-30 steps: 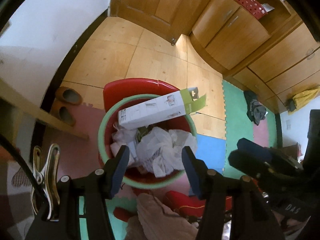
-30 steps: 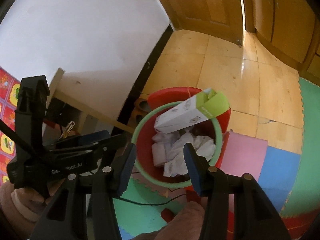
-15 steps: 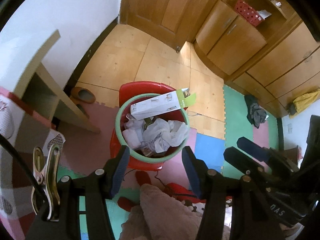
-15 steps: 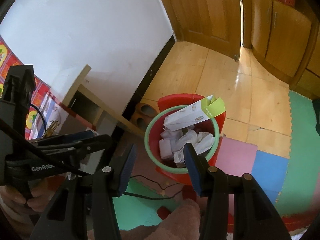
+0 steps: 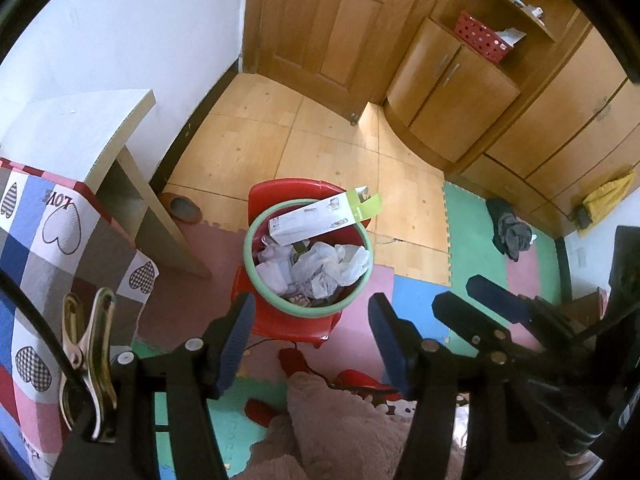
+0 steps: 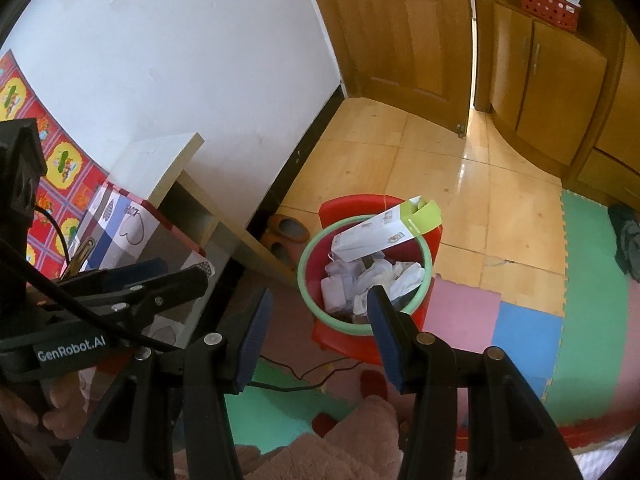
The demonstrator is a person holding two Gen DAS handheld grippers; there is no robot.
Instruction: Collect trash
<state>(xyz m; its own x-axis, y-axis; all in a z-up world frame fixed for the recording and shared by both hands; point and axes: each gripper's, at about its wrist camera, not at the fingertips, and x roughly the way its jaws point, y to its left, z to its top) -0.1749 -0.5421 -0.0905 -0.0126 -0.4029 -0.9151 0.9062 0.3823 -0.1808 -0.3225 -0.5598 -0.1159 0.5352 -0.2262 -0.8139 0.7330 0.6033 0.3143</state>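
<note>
Your left gripper hangs released and empty high over the floor, jaws spread wide, and your right gripper is just as slack beside it, holding nothing. Below both sits the bin, red with a green rim, on a red stool at the edge of the foam mats. It is heaped with crumpled white paper. One long white box with a green end lies tilted across the rim, its green end jutting out past it. A slipper lies near the bench.
</note>
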